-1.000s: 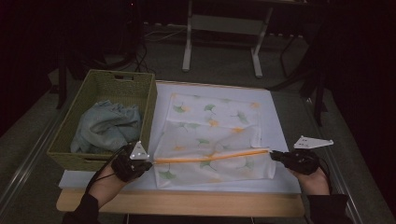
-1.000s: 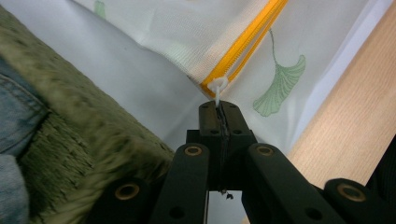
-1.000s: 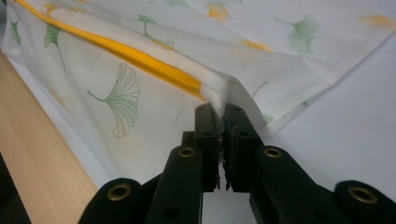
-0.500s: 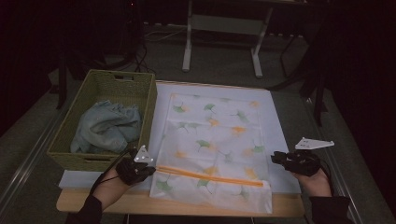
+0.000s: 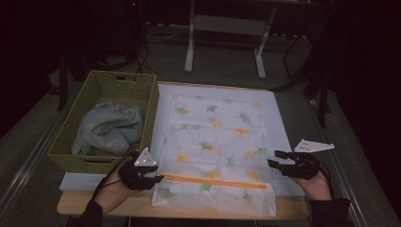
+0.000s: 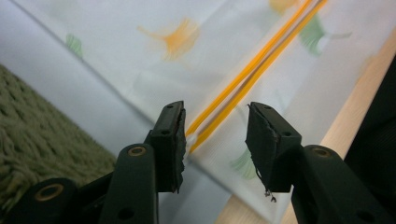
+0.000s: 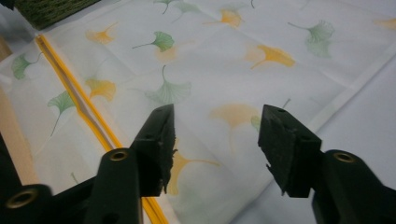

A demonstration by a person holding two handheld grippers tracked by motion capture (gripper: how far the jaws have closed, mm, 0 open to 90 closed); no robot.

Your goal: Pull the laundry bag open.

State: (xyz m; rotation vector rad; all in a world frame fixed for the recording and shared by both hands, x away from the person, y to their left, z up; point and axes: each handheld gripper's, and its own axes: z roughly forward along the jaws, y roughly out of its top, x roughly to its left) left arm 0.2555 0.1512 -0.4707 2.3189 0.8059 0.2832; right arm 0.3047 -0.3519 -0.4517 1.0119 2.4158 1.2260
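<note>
Orange-striped ginkgo-print cloth: my left gripper, jaws wide, at its stripe's end; my right gripper, jaws wide, beside its right edge.

You have two hand-held grippers, left and right, one leaf-print cloth, one woven basket, one crumpled blue cloth.

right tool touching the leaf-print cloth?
Apart. In the right gripper view the right tool stands open, both jaws hanging above the leaf-print cloth with nothing between them.
</note>
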